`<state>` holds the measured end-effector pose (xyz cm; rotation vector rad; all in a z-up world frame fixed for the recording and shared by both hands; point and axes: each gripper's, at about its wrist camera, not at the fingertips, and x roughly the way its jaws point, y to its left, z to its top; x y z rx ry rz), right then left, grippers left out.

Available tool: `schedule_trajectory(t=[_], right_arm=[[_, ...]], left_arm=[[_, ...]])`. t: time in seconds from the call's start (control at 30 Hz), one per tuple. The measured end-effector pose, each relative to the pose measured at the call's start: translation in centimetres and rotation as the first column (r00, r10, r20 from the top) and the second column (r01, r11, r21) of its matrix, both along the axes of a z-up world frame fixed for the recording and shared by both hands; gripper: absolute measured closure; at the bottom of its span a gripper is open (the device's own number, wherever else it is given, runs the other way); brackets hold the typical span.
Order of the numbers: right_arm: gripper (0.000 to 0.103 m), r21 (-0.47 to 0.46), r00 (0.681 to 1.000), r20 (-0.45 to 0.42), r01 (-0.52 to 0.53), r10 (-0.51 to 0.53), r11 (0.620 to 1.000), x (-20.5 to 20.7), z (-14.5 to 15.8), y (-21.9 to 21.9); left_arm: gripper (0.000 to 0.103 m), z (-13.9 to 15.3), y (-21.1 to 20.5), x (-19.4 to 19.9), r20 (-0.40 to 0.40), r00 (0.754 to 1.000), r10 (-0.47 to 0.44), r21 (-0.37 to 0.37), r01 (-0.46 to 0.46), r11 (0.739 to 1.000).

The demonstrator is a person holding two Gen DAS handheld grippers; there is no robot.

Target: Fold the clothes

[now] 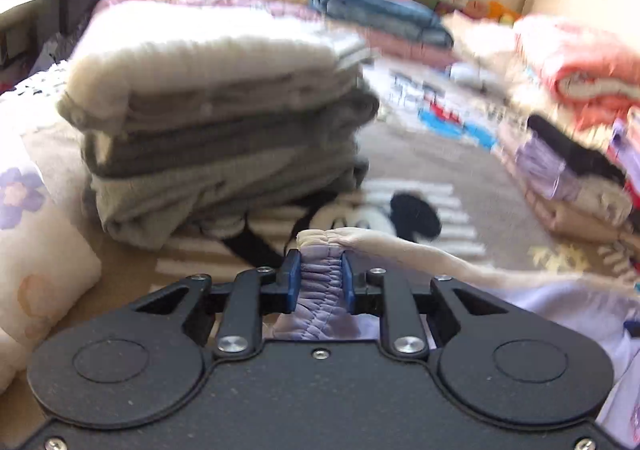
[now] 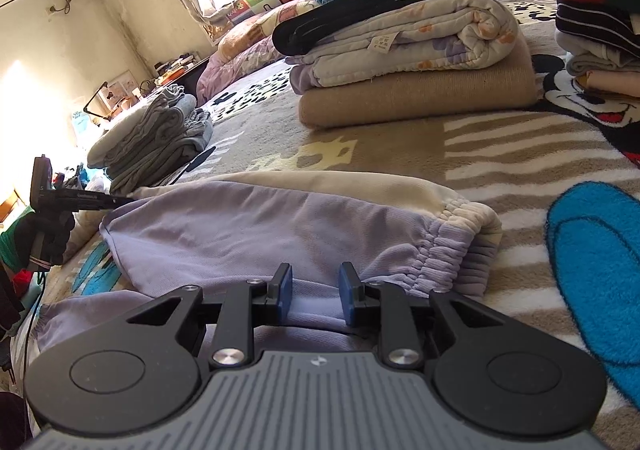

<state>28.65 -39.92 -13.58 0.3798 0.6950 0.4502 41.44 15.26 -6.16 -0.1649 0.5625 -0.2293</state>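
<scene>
A lavender garment with cream lining and a ribbed elastic cuff (image 2: 448,250) lies spread on the bed blanket. My left gripper (image 1: 320,274) is shut on a gathered lavender elastic edge of this garment (image 1: 320,282), with a cream band (image 1: 400,246) trailing right. The left gripper also shows at the far left of the right wrist view (image 2: 120,201), at the garment's far corner. My right gripper (image 2: 315,290) is open, its blue pads (image 2: 285,292) resting over the garment's near fold, not closed on it.
A stack of folded grey clothes (image 1: 224,122) sits just ahead of the left gripper. Folded quilt and tan blanket (image 2: 412,62) lie ahead of the right gripper. More piles (image 1: 568,154) stand at the right. A Mickey Mouse blanket (image 2: 560,154) covers the bed.
</scene>
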Motion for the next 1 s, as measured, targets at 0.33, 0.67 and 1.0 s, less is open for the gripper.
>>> schedule_trajectory(t=[0.33,0.67,1.0], right_arm=[[0.077,0.000,1.000,-0.004,-0.013,0.013,1.000,0.1,0.0,0.0],[0.076,-0.001,1.000,-0.005,-0.015,0.015,1.000,0.1,0.0,0.0],[0.075,0.012,1.000,-0.012,-0.015,0.015,1.000,0.1,0.1,-0.2]], left_arm=[[0.082,-2.2,-0.4,2.0,0.007,0.999,0.037,0.009,-0.038,0.999],[0.072,-0.6,-4.1,-1.3,0.003,0.999,0.039,0.250,-0.038,0.968],[0.066,-1.9,-8.3,-3.7,-0.070,0.997,-0.024,0.317,0.045,0.947]])
